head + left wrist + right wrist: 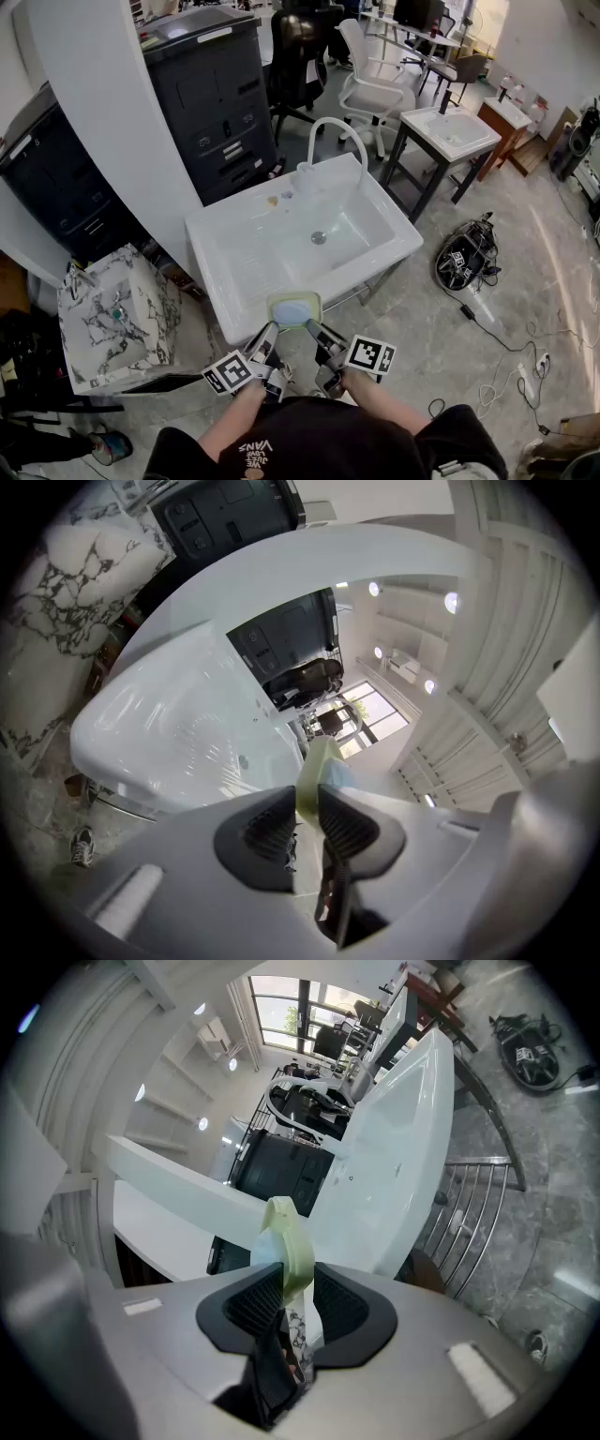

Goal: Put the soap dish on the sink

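**Grip.** Both grippers were clamped on the soap dish (pixel 294 307). The left gripper (pixel 270 334) had its ribbed pads (pixel 349 822) closed on the pale green rim of one side. The right gripper (pixel 315 332) pinched the opposite rim in the same way. Neither pair of jaws showed a gap beside the rim.

**Position.** The dish hung level at the near edge of the white sink (pixel 234 281), about midway along it. Whether it touched the rim could not be told.

**Step in hand (judgement).** This was the carry to the set-down.
- The two grippers should travel together at one height, because any difference would twist the dish out of one pinch.
- The near rim looked narrow, so a dish left there could tip off.
- The flat deck along the far edge, beside the faucet (pixel 330 141), looked the safer spot.
- A small yellowish item (pixel 273 200) lay on that deck and should be avoided.
- The dish should be lowered until its base sits flat. Then both jaws should open together and draw away sideways.
- The glazed surface would probably let the dish slide if nudged.

**Writing.**
- The person's dark shirt (pixel 253 457) bore a print reading "VANS", seen upside down.
- The marker cubes (pixel 372 356) carried black-and-white square patterns and no letters.
- Labels on the black cabinet (pixel 216 103) beyond the sink were too small to read.
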`<move>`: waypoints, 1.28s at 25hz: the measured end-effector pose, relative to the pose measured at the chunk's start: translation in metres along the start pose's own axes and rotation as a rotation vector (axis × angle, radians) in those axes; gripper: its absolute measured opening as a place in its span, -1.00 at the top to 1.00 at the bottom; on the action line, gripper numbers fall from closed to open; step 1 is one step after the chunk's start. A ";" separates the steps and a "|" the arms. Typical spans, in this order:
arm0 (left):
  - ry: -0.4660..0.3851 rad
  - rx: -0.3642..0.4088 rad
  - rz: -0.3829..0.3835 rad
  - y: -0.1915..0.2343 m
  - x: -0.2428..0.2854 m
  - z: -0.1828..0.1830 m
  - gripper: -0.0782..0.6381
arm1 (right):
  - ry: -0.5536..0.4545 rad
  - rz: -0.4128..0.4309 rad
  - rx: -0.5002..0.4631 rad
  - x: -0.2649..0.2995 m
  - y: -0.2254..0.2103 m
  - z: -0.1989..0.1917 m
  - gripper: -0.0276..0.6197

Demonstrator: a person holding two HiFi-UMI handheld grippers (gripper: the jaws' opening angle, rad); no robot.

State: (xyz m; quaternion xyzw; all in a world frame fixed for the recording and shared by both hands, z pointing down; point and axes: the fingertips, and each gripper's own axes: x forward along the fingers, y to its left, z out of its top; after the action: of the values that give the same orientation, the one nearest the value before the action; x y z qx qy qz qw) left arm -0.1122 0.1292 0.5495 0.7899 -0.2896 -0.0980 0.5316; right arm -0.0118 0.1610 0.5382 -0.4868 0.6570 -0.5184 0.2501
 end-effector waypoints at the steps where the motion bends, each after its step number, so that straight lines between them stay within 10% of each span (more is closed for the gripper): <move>1: -0.001 0.000 0.002 0.000 0.000 -0.001 0.43 | 0.000 -0.001 0.000 0.000 -0.001 0.000 0.59; 32: 0.101 0.023 -0.068 0.022 0.083 0.086 0.43 | -0.109 -0.034 0.025 0.091 -0.004 0.060 0.60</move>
State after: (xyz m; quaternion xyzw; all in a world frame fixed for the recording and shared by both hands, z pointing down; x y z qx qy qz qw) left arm -0.0923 0.0097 0.5461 0.8092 -0.2364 -0.0730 0.5329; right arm 0.0038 0.0528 0.5378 -0.5221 0.6278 -0.5035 0.2826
